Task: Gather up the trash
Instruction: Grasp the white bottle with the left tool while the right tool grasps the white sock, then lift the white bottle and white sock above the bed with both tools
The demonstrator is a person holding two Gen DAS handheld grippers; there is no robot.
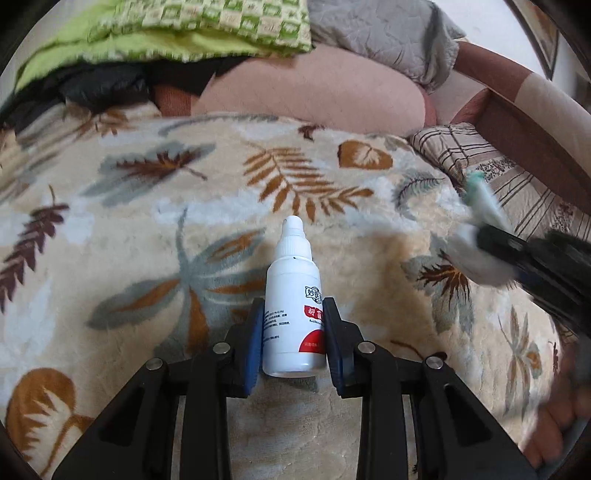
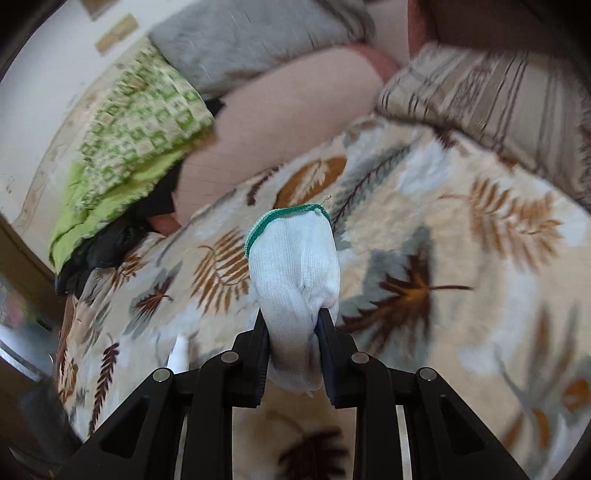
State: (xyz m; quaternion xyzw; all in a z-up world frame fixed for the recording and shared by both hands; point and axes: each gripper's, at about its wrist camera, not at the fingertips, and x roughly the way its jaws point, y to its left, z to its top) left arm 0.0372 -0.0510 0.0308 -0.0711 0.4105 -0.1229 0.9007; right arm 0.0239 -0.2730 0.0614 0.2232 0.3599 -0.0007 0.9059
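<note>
Black linkage arms fill the bottom of both wrist views. Left gripper (image 1: 293, 341): its two blue pads are pressed against the lower body of a small white bottle (image 1: 293, 317), one pad on each side, so the bottle is clamped. Bottle has a red-and-white label with print too small to read, and a white nozzle cap pointing away from the camera. It sits over the leaf-patterned blanket (image 1: 147, 229) — whether it rests on the pile or is lifted clear, I cannot tell.

Right gripper (image 2: 291, 345): fingers pinched on a white knit glove (image 2: 295, 266), bunched fabric squeezed between the pads, the green-edged cuff standing up and away from the camera. In the left wrist view the same glove (image 1: 480, 240) shows blurred at the right edge, held in the dark fingers of the right gripper (image 1: 491, 243), off to the right of the bottle and apart from it.

Blanket is cream plush with brown, orange and grey-blue leaves, spread under both tools. Beyond it — a pink cushion (image 1: 314, 96). To the right of that, a striped beige pillow (image 1: 480, 158). Farther back, a green-and-white checked cloth (image 1: 207, 22) over black fabric, and beside it a grey quilted blanket (image 1: 388, 33).
</note>
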